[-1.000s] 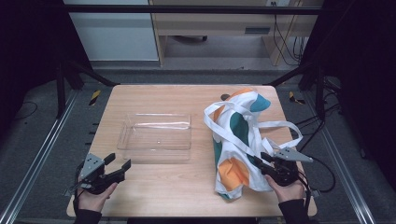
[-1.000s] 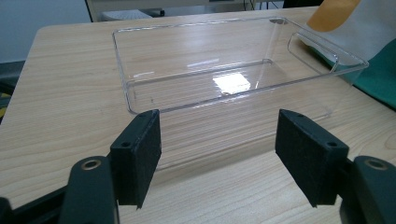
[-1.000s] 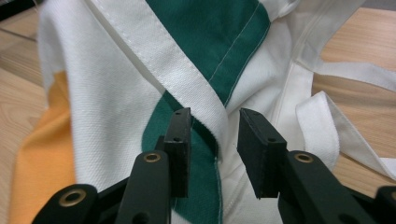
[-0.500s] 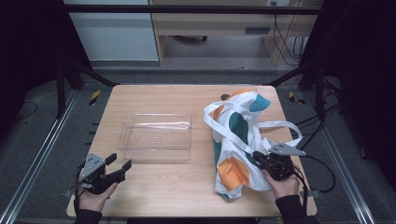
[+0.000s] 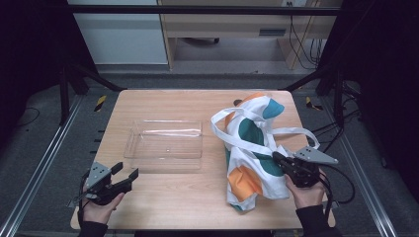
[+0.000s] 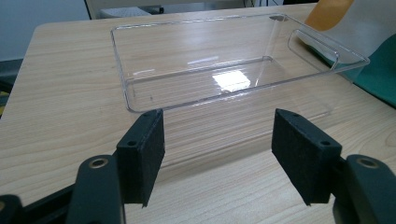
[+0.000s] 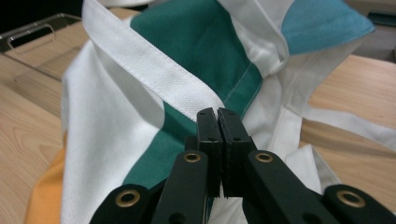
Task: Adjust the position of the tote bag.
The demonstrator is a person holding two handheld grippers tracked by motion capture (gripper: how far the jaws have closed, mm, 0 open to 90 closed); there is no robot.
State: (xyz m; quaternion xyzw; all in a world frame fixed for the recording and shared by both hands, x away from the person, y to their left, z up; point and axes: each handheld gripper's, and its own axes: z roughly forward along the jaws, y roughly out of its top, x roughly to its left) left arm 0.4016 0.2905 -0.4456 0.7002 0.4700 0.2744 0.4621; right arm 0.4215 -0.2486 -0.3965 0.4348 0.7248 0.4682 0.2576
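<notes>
Right gripper view: the right gripper (image 7: 218, 116), just clamped onto the tote bag's (image 7: 201, 51) white strap (image 7: 154, 70) at frame centre to lift it, while the left gripper (image 6: 217, 140) waits wide open.

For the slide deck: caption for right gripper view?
Right gripper fingers shut on white strap of green, white and orange cloth tote bag.
</notes>
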